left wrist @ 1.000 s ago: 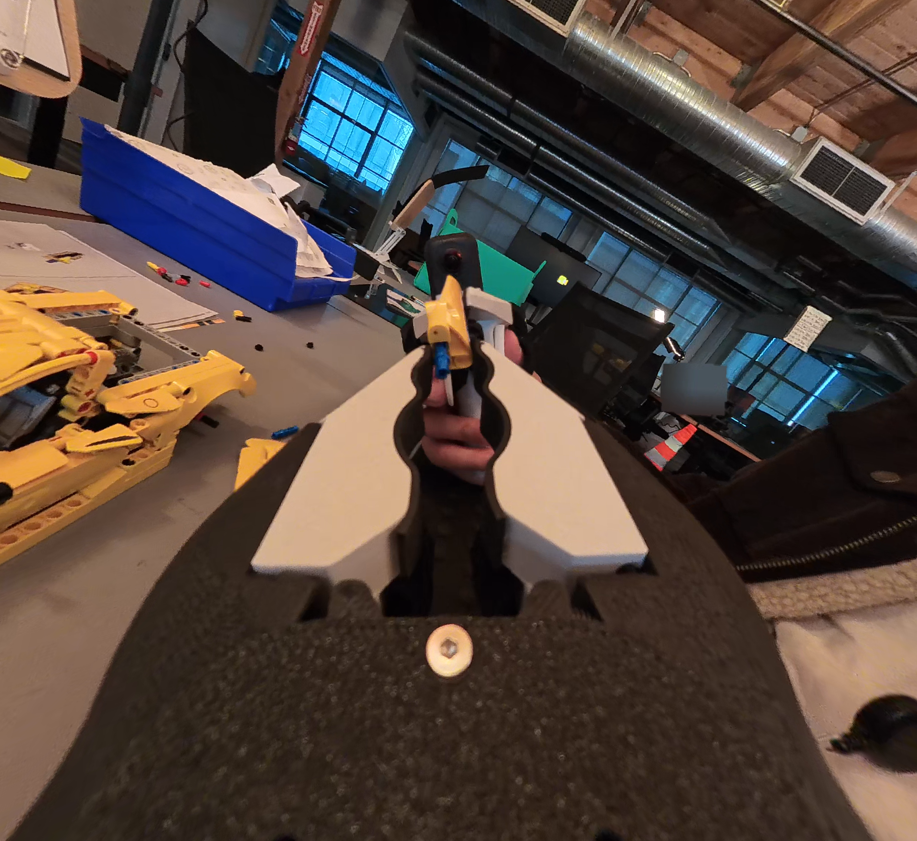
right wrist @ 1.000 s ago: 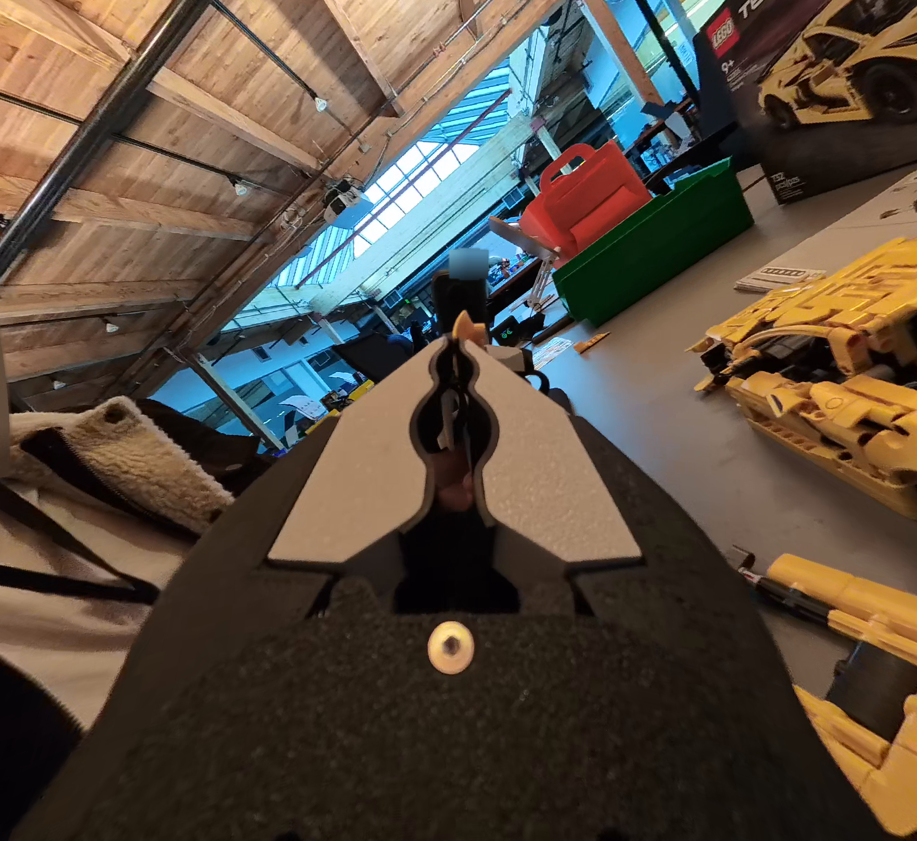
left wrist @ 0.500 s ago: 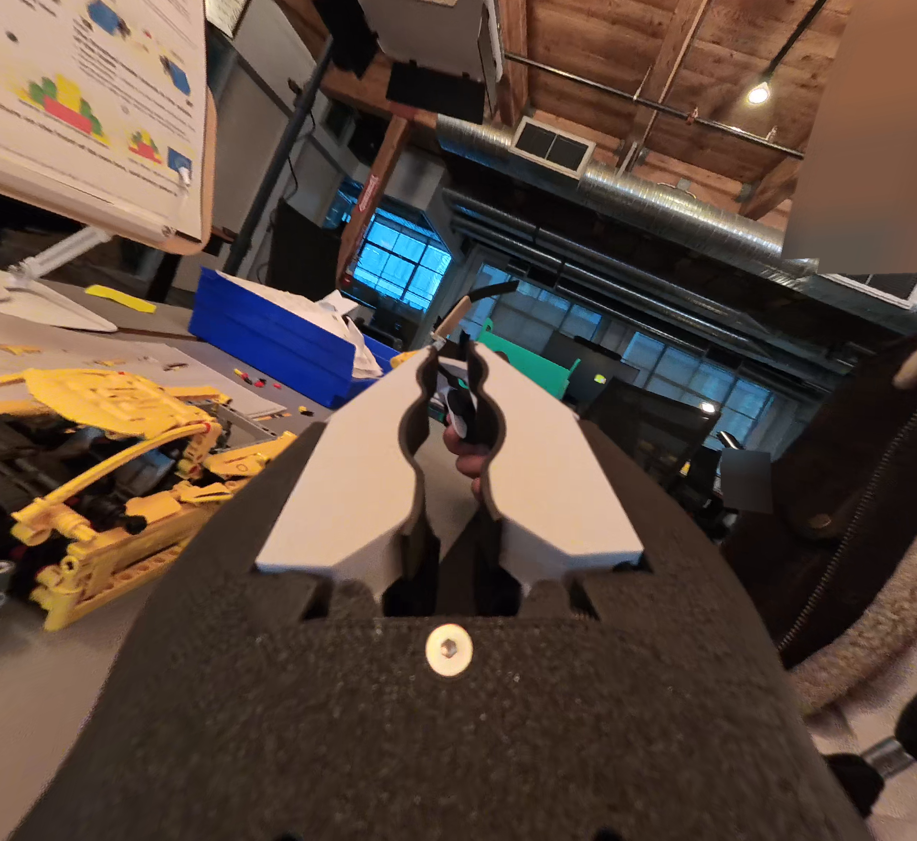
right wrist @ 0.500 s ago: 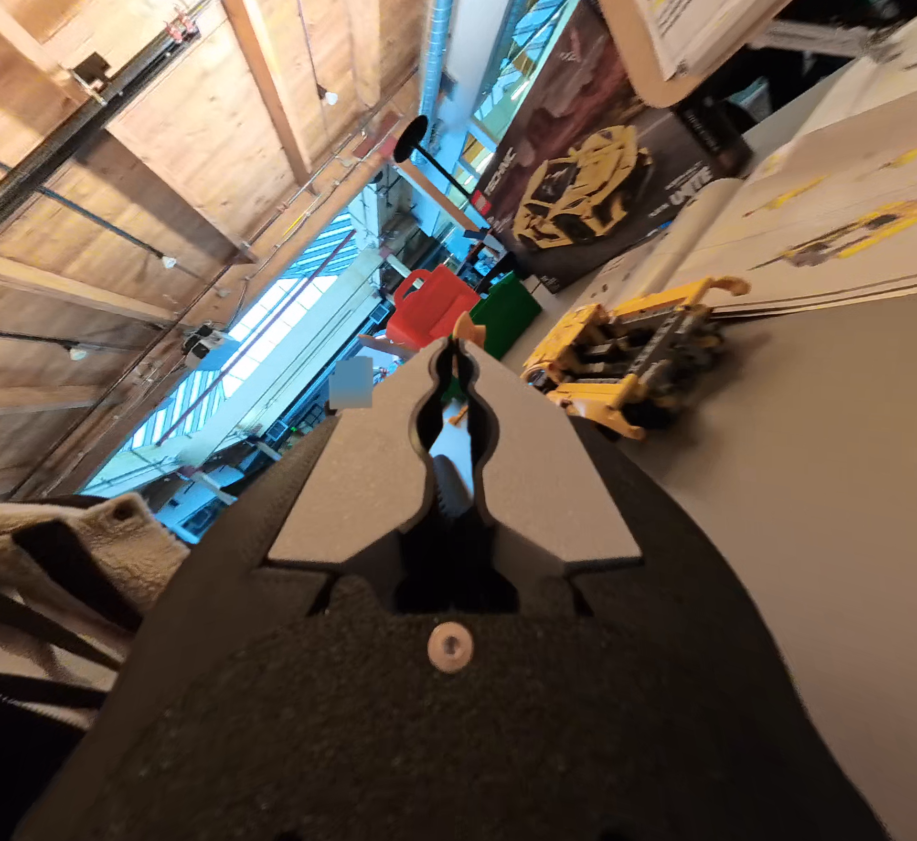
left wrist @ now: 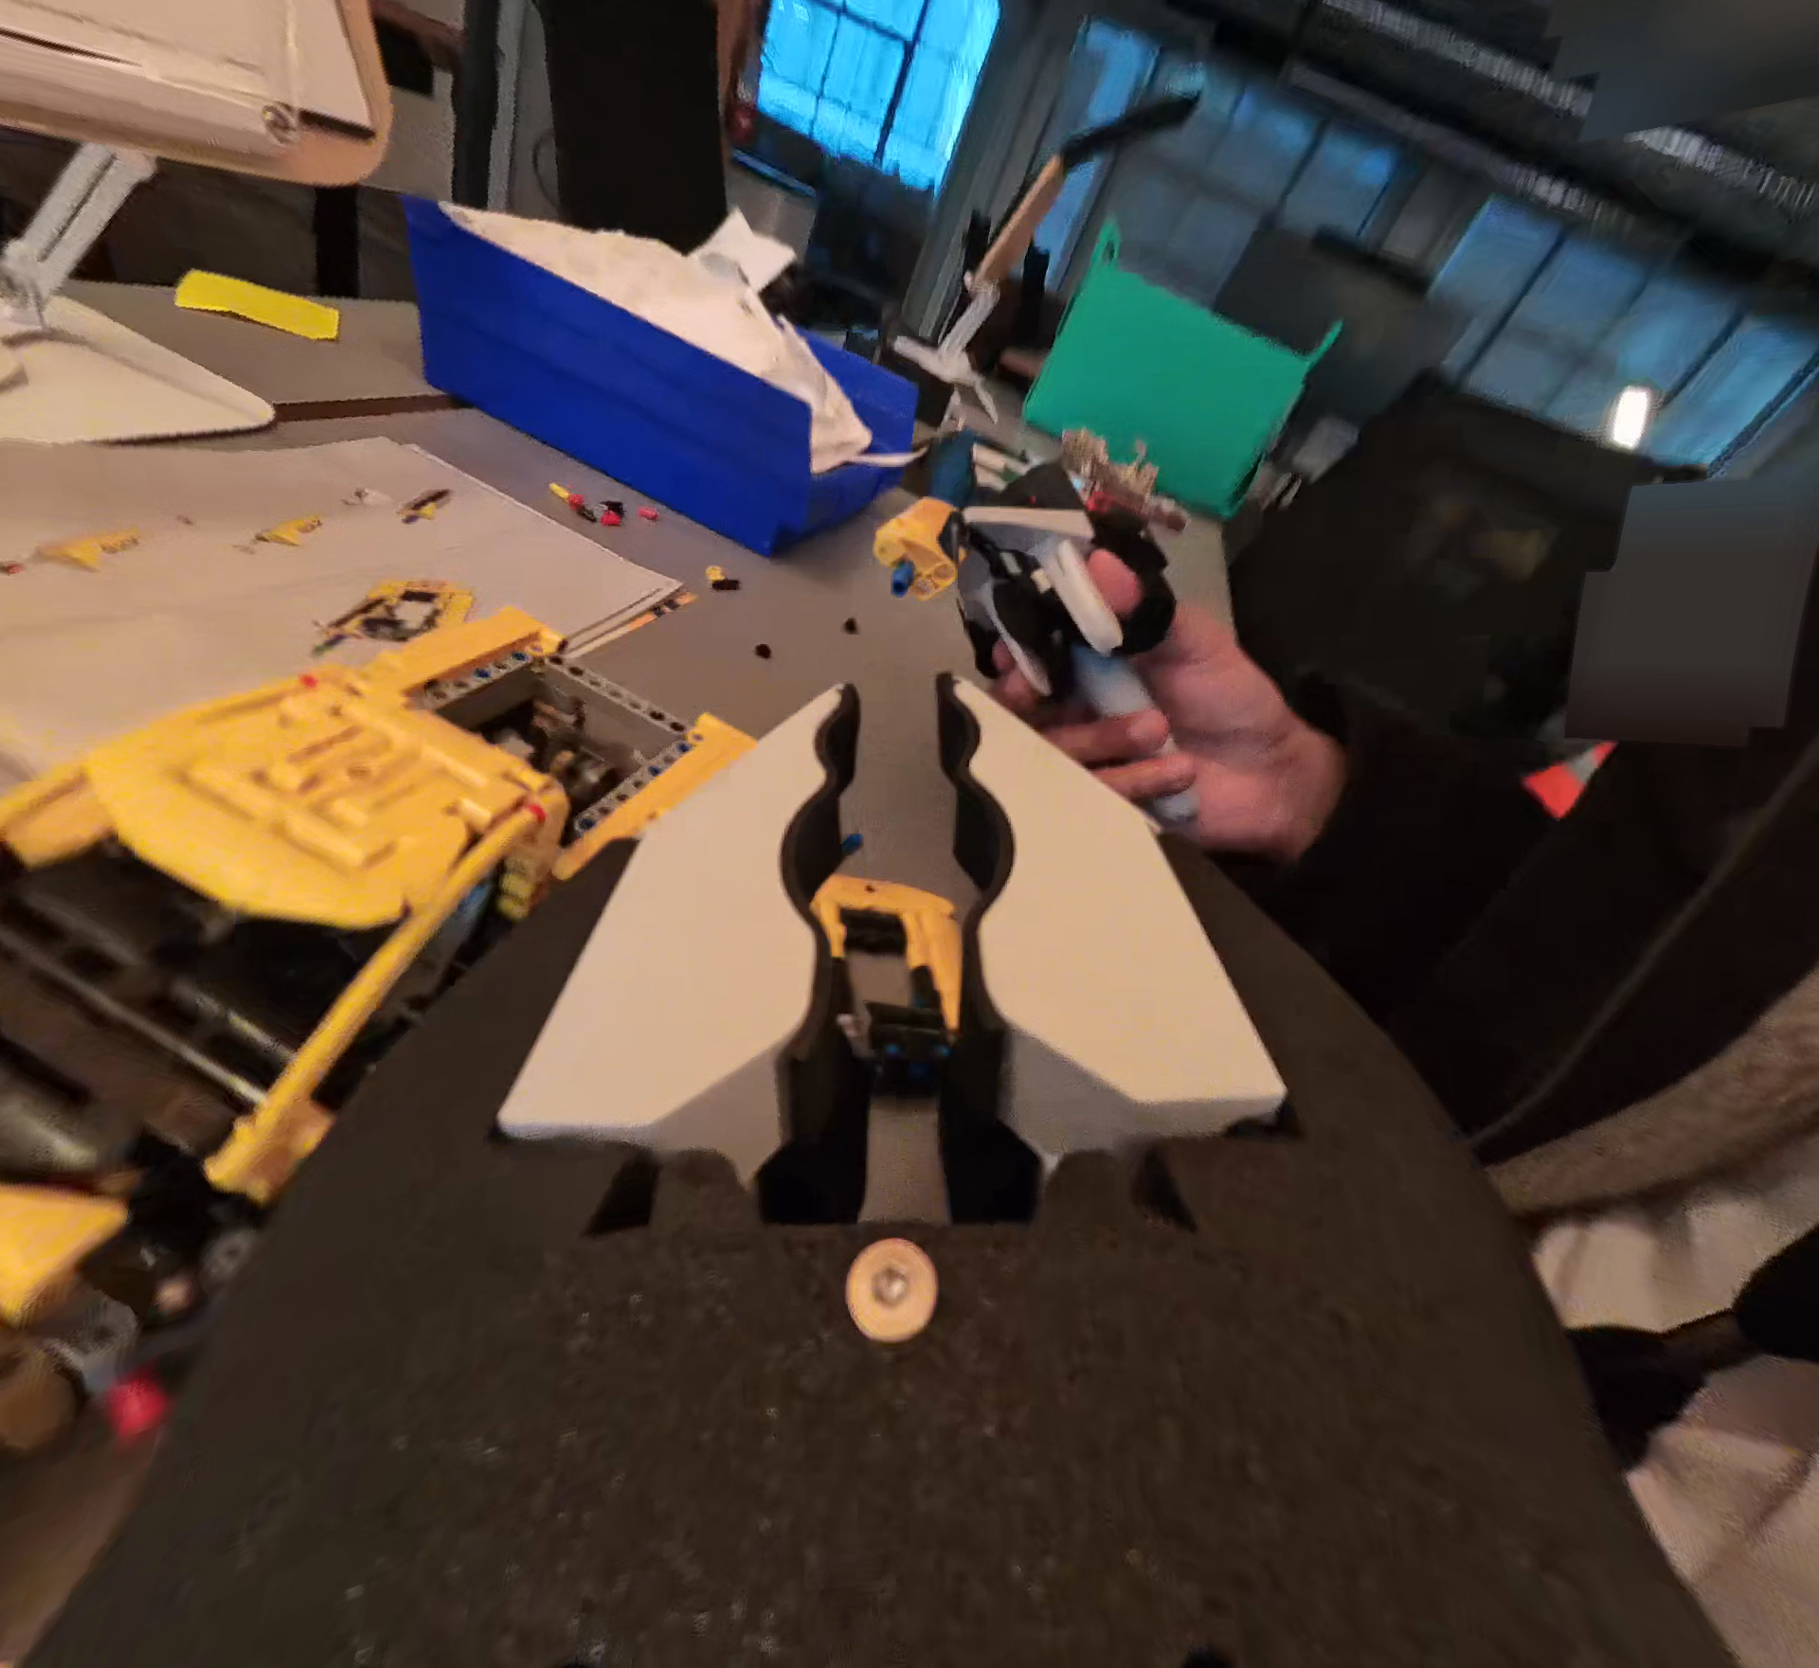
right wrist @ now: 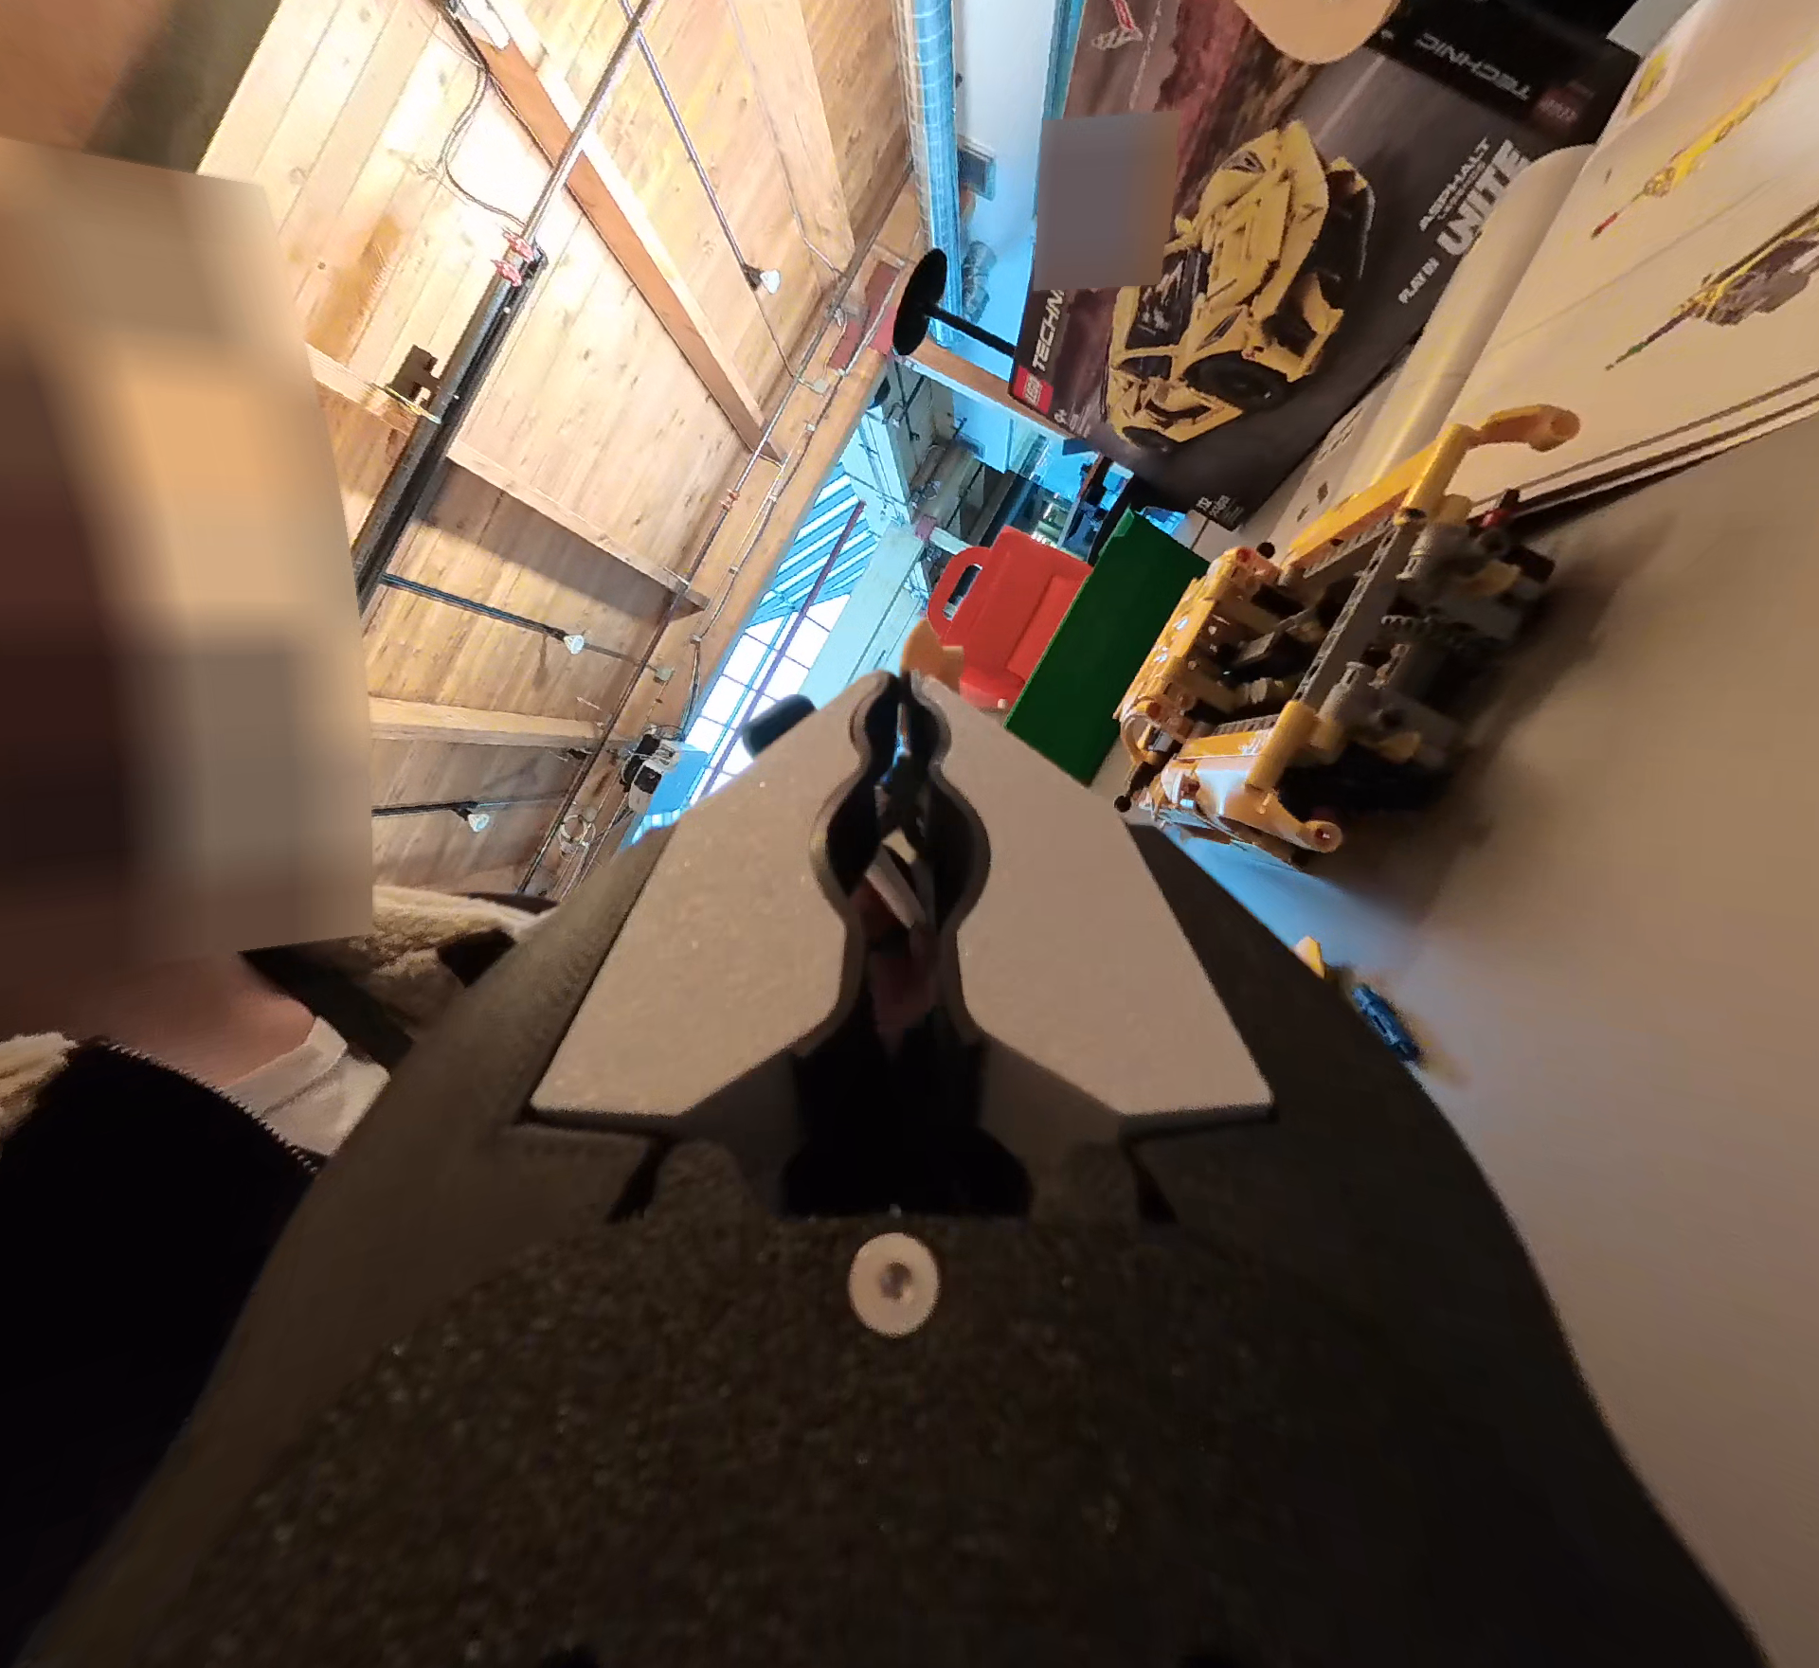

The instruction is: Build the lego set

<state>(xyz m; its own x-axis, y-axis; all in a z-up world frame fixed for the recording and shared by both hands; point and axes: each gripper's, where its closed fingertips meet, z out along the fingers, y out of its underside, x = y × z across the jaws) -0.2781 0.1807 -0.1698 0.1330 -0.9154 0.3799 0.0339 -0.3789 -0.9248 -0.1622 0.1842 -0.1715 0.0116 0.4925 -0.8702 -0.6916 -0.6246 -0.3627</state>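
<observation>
The partly built yellow lego car (left wrist: 295, 784) stands on the grey table at the left; it also shows in the right wrist view (right wrist: 1329, 666). My left gripper (left wrist: 894, 691) is open and low over the table. A loose yellow-and-black sub-assembly (left wrist: 886, 932) lies on the table, seen through the gap between its fingers, with a blue pin (left wrist: 851, 841) beside it. My right gripper (right wrist: 910, 686) is shut on a small yellow piece (right wrist: 930, 651) that pokes out past its tips. In the left wrist view that gripper (left wrist: 960, 553) is held up to the right, with the yellow piece and its blue pin (left wrist: 910, 548) at its tip.
An open instruction booklet (left wrist: 295, 538) lies behind the car. A blue bin (left wrist: 630, 410) with paper, a green bin (left wrist: 1171, 381) and small loose pins (left wrist: 600, 514) are farther back. The set's box (right wrist: 1280, 243) and a red container (right wrist: 1014, 607) stand beyond the car. A person's hand (left wrist: 1211, 735) holds the right gripper. Some 12 cm of space lies between my two pairs of fingers.
My left gripper has tipped down toward the table and opened wider over the loose yellow sub-assembly. My right gripper has drawn away to the right, still shut on its yellow piece.
</observation>
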